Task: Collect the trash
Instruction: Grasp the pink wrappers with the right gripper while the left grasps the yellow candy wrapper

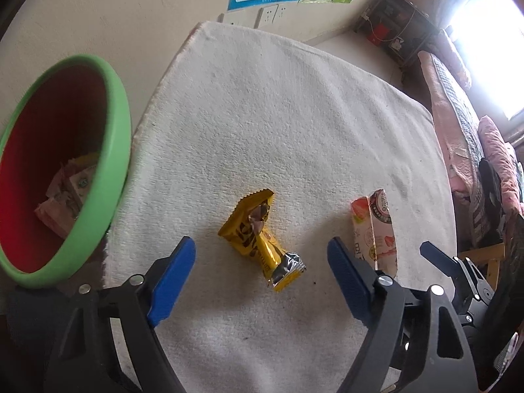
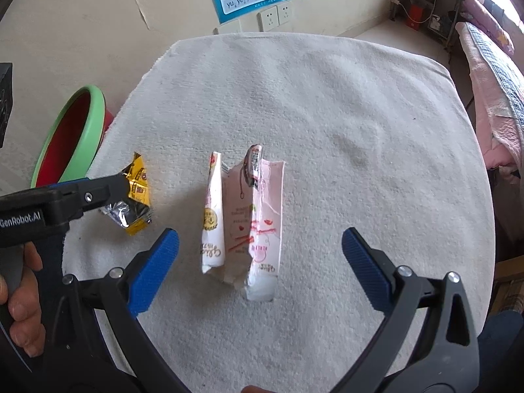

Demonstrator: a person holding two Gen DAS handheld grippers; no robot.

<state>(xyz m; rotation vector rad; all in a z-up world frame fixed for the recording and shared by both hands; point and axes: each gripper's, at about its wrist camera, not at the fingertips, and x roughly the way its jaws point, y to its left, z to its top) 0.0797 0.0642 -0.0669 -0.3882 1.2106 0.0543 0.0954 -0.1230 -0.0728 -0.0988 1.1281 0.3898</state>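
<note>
A crumpled yellow snack wrapper (image 1: 244, 229) lies on the white towel-covered table (image 1: 262, 114). My left gripper (image 1: 260, 247) hangs over it, open, one blue pad on either side and neither touching it. A torn pink-and-white wrapper (image 2: 258, 216) lies to its right, with its edges standing up. My right gripper (image 2: 259, 234) is open just in front of it, and its pads are clear of the paper. In the right wrist view the left gripper's black finger (image 2: 98, 193) covers part of the yellow wrapper (image 2: 139, 180).
A red bin with a green rim (image 1: 113, 150) stands off the table's left edge with several wrappers inside. A bed with a pink quilt (image 2: 491, 104) runs along the right. A shelf (image 1: 396, 23) and wall sockets (image 2: 275, 16) are at the back. A hand (image 2: 19, 281) grips the left handle.
</note>
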